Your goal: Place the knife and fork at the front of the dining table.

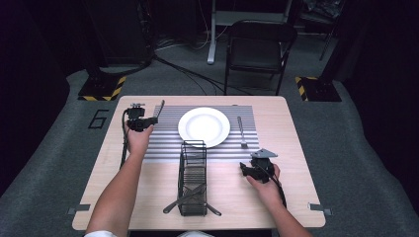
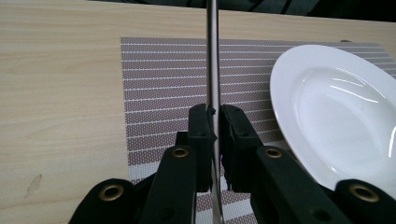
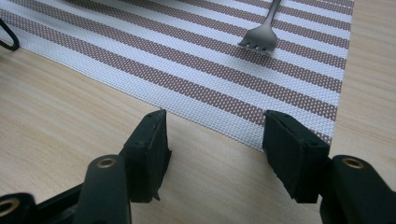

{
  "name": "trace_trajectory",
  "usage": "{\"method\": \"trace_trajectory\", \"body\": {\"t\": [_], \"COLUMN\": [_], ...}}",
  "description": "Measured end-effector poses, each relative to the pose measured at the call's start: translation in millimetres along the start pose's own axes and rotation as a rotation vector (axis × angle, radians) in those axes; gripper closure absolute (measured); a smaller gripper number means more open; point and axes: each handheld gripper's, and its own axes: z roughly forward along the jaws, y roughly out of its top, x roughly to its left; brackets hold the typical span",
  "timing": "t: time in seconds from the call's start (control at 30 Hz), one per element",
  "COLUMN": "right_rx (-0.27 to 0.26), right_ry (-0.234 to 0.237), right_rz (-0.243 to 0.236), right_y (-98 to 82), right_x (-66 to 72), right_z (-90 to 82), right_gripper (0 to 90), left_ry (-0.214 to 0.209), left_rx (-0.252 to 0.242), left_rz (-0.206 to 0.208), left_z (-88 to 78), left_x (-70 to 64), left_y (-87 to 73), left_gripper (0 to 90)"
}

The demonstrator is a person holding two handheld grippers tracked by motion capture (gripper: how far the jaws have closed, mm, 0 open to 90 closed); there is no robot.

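At the left side of the table, the left gripper (image 1: 140, 122) has its two black jaws clamped tight on a knife (image 1: 159, 109), a slim strip of brushed metal. In the left gripper view the knife (image 2: 213, 60) stands edge-on between the pads, its long axis running straight up away from the jaws toward the far edge of the table; from the high view it slants up and a little to the right, over the left end of the placemat (image 1: 163, 143). That placemat is a woven rectangle, striped brown and white, its mesh texture plain up close (image 2: 163, 74). Just right of the knife sits a round white plate (image 1: 203, 127), glossy and shallow with a broad rim (image 2: 299, 135). Nearer the person, a black wire cutlery basket (image 1: 192, 177) stands on the pale wood-grain table (image 1: 276, 108), with utensil handles poking out low at both sides. Farther right a metal fork (image 1: 241, 132) lies on the placemat, tines toward the person (image 3: 259, 38). The right gripper (image 1: 257, 170) rests on bare wood just short of the placemat's edge, jaws parted with nothing between them.
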Motion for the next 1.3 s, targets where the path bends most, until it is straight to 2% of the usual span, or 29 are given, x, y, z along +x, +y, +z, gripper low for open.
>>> {"method": "trace_trajectory", "body": {"t": [0.23, 0.37, 0.53, 0.73, 1.0, 1.13, 1.3], "right_rx": [0.0, 0.0, 0.0, 0.0, -0.002, -0.001, -0.002], "right_ry": [0.0, 0.001, 0.0, 0.0, 0.001, 0.001, 0.002], "right_rz": [0.0, -0.001, -0.002, -0.002, -0.007, -0.007, -0.006], "right_y": [0.0, 0.0, 0.0, 0.0, 0.1, 0.1, 0.0], "right_x": [0.0, 0.0, 0.1, 0.1, -0.2, -0.2, -0.3], "right_z": [0.0, 0.1, 0.1, 0.1, 0.2, 0.2, 0.2], "right_gripper": [40.0, 39.9, 39.9, 39.9, 39.6, 39.6, 39.5], "left_ry": [0.028, 0.051, 0.113, 0.141, 0.159, 0.175, 0.182], "left_rx": [-0.009, -0.007, 0.038, 0.061, 0.056, 0.051, 0.035], "left_rz": [-0.015, -0.055, -0.038, -0.037, -0.083, -0.131, -0.146], "left_z": [8.0, 15.4, 32.1, 48.1, 63.5, 68.7, 72.3], "left_x": [-4.0, -4.0, -7.9, -11.5, -12.2, -12.5, -12.8], "left_y": [1.0, -1.3, -7.6, -13.1, -19.1, -21.9, -22.3], "left_gripper": [82.5, 82.4, 82.4, 82.4, 82.4, 82.4, 82.4]}}
